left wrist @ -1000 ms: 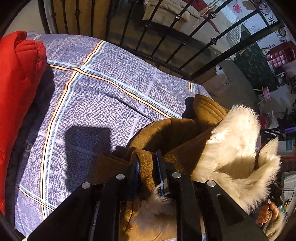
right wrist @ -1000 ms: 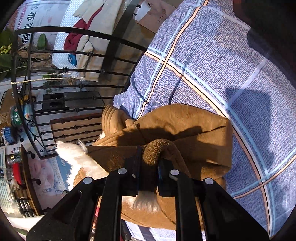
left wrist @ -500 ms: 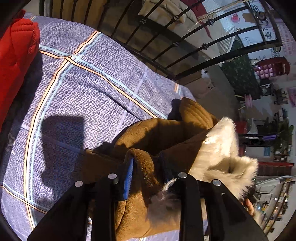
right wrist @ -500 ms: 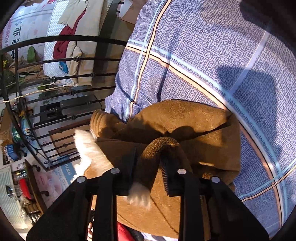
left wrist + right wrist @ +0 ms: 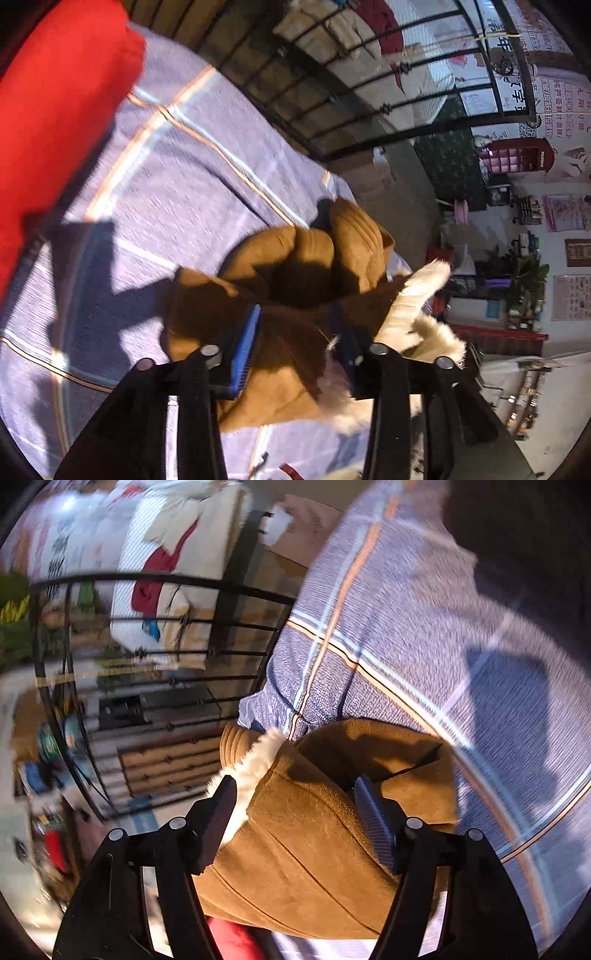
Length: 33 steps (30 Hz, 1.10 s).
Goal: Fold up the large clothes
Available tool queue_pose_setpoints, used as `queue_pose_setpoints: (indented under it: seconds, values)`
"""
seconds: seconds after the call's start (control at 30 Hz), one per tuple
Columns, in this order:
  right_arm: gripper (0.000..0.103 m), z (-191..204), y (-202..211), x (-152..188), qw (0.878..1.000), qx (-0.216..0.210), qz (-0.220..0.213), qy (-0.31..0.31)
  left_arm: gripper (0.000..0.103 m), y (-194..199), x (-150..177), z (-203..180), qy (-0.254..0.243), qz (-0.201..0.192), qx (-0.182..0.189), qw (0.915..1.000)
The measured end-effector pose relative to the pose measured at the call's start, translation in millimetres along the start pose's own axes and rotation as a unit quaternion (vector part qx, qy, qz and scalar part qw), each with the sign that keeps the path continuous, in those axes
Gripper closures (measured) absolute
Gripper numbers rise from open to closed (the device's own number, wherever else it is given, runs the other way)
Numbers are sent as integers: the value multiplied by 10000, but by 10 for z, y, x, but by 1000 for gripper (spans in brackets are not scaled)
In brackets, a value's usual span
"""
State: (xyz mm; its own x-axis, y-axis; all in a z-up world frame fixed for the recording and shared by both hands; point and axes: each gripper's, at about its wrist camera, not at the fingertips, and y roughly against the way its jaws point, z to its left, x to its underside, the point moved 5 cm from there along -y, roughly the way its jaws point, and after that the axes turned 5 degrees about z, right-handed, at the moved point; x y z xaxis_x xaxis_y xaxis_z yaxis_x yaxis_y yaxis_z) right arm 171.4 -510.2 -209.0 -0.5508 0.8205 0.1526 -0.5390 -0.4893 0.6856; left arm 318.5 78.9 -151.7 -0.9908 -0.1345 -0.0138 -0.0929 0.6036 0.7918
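A brown suede coat with white fur trim lies bunched on a blue checked bedsheet. My left gripper is open, jaws spread wide just above the coat. In the right wrist view the same coat with its fur edge lies under my right gripper, which is also open with nothing between the pads. The sheet spreads beyond it.
A red padded garment lies on the sheet at the left. A black metal bed rail borders the far edge; it also shows in the right wrist view. Room clutter lies beyond.
Both grippers were shut on folds of the coat; both have opened and let it go. The coat has settled onto the sheet and both cameras have lifted back.
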Motion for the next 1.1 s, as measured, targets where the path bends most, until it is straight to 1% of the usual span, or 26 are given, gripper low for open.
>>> queue_pose_setpoints:
  seconds: [0.03, 0.07, 0.1, 0.13, 0.17, 0.2, 0.23, 0.3, 0.37, 0.43, 0.5, 0.53, 0.57, 0.63, 0.67, 0.7, 0.77, 0.8, 0.87, 0.9, 0.93, 1.0, 1.03, 1.07, 1.1]
  values:
    - [36, 90, 63, 46, 9988, 271, -58, 401, 35, 164, -75, 44, 23, -387, -177, 9991]
    - [36, 155, 100, 85, 9960, 491, -109, 735, 34, 356, -153, 84, 114, -763, -231, 9968]
    - [36, 245, 130, 160, 9900, 770, -151, 1176, 34, 494, -199, 103, 160, -952, -244, 9950]
    - [36, 338, 137, 259, 9814, 1021, -170, 1617, 34, 607, -242, 91, 119, -1042, -305, 9940]
    - [36, 373, 137, 350, 9739, 1168, -157, 1938, 34, 692, -257, 46, -27, -1083, -479, 9930]
    - [33, 454, 102, 501, 9627, 1333, -111, 2354, 33, 761, -240, -5, -233, -1133, -696, 9908]
    - [31, 510, 56, 666, 9518, 1440, -70, 2706, 29, 799, -189, -88, -482, -1174, -871, 9881]
    - [31, 545, 4, 954, 9310, 1637, -42, 3263, 26, 776, 13, -287, -1081, -1180, -1137, 9805]
    - [31, 591, -57, 1283, 9055, 1827, -157, 3827, 25, 601, 358, -489, -1779, -1116, -1452, 9669]
    - [31, 605, -126, 1589, 8860, 1861, -219, 4241, 24, 340, 707, -612, -2336, -1063, -1764, 9503]
    - [31, 588, -229, 1803, 8777, 1858, -129, 4416, 24, 32, 1096, -719, -2770, -1016, -1999, 9343]
    - [31, 561, -277, 1898, 8742, 1878, -80, 4476, 23, -110, 1244, -743, -2881, -982, -2062, 9299]
    - [31, 538, -334, 2000, 8680, 1946, -65, 4568, 22, -261, 1382, -760, -2961, -915, -2092, 9275]
    - [31, 488, -408, 2124, 8540, 2107, -68, 4757, 22, -534, 1557, -811, -2989, -753, -2142, 9269]
    - [31, 485, -455, 2171, 8474, 2192, -45, 4836, 22, -639, 1593, -827, -2935, -691, -2160, 9287]
    - [31, 487, -479, 2195, 8455, 2202, -7, 4864, 20, -741, 1595, -841, -2841, -628, -2159, 9321]
    - [31, 473, -568, 2140, 8476, 2220, 70, 4818, 19, -910, 1546, -849, -2697, -506, -2182, 9365]
    - [31, 454, -614, 2079, 8500, 2307, 94, 4735, 18, -996, 1481, -861, -2667, -457, -2251, 9360]
    - [27, 413, -747, 1886, 8558, 2513, 245, 4515, 16, -1135, 1331, -859, -2662, -453, -2501, 9298]
    - [23, 414, -792, 1804, 8605, 2542, 319, 4403, 16, -1182, 1259, -866, -2641, -463, -2594, 9278]
    - [23, 416, -840, 1701, 8680, 2517, 394, 4262, 14, -1226, 1155, -855, -2600, -443, -2668, 9269]
    - [21, 449, -906, 1547, 8774, 2459, 497, 4089, 9, -1336, 961, -837, -2447, -267, -2814, 9275]
    - [18, 455, -957, 1444, 8851, 2426, 593, 3928, 7, -1397, 848, -803, -2317, -165, -2873, 9292]
    - [16, 438, -1018, 1366, 8928, 2405, 717, 3739, 6, -1444, 772, -772, -2186, -57, -2861, 9329]
    - [13, 419, -1076, 1304, 8987, 2410, 833, 3567, 6, -1518, 711, -756, -2087, 56, -2873, 9348]
